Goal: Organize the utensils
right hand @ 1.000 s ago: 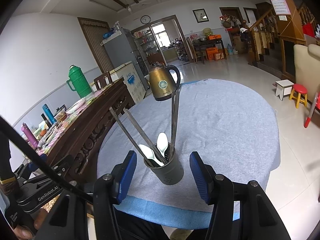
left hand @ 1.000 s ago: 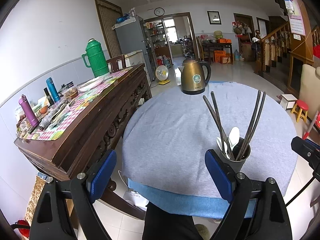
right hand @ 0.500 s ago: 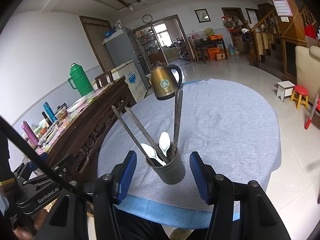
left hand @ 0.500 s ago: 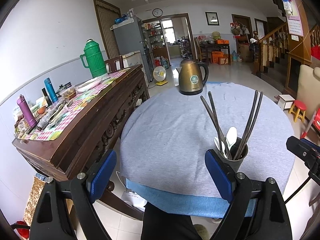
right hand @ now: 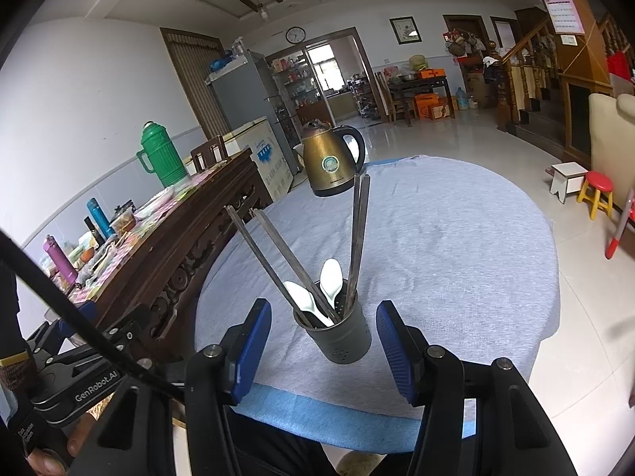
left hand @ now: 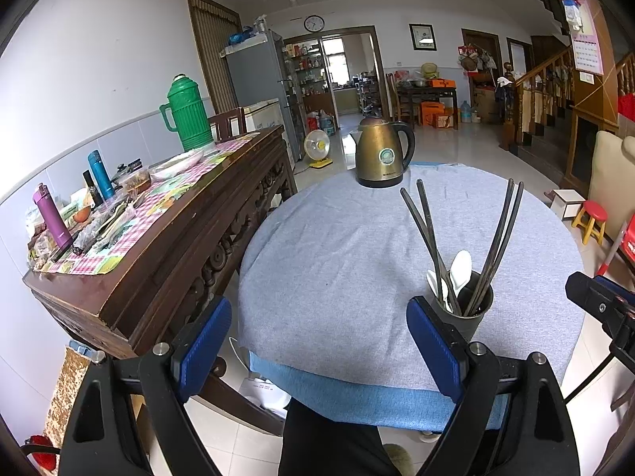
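The utensil holder stands upright near the table's front edge, chopsticks fanning upward. It sits dead ahead between your right gripper pads, which gape clear of it; your left gripper, spread wide and empty, has it off to its right.

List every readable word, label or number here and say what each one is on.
"GenRobot.AI": on the left claw's black body.
Kettle badge: too small to read.
Wall calendar: numbers blurred.
White chest by the fridge: blue script illegible.
Wall clock: digits too small.
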`<move>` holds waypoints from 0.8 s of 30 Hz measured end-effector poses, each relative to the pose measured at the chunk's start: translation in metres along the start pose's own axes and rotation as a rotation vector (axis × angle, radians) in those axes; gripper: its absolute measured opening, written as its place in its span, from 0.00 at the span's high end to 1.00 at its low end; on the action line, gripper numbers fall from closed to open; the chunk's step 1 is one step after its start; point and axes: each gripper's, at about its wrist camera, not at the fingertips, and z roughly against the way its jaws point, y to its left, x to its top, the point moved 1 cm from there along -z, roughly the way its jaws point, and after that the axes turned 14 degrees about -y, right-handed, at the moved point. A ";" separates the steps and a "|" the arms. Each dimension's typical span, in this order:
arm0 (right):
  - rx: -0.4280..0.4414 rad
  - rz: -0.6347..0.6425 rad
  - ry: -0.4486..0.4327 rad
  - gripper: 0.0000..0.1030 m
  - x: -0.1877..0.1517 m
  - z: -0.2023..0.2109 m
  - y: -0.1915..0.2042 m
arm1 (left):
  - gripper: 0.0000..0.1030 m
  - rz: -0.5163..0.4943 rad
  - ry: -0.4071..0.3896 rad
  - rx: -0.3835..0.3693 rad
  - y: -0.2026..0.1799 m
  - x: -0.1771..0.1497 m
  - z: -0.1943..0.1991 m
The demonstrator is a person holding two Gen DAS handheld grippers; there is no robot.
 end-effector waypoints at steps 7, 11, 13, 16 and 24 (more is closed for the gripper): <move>0.006 0.009 0.003 0.43 0.000 -0.001 0.002 | 0.13 0.002 0.000 0.000 0.001 0.000 0.000; 0.008 0.015 0.002 0.43 0.000 -0.001 0.004 | 0.13 0.003 0.000 -0.001 0.002 -0.001 0.000; 0.008 0.017 0.002 0.43 0.001 -0.001 0.005 | 0.13 0.004 -0.002 -0.001 0.003 0.000 0.001; 0.009 0.019 0.002 0.43 0.001 -0.001 0.006 | 0.13 0.005 -0.003 -0.002 0.004 0.000 0.001; 0.009 0.028 -0.006 0.40 0.003 0.000 0.008 | 0.13 0.011 -0.006 0.000 0.006 0.001 0.002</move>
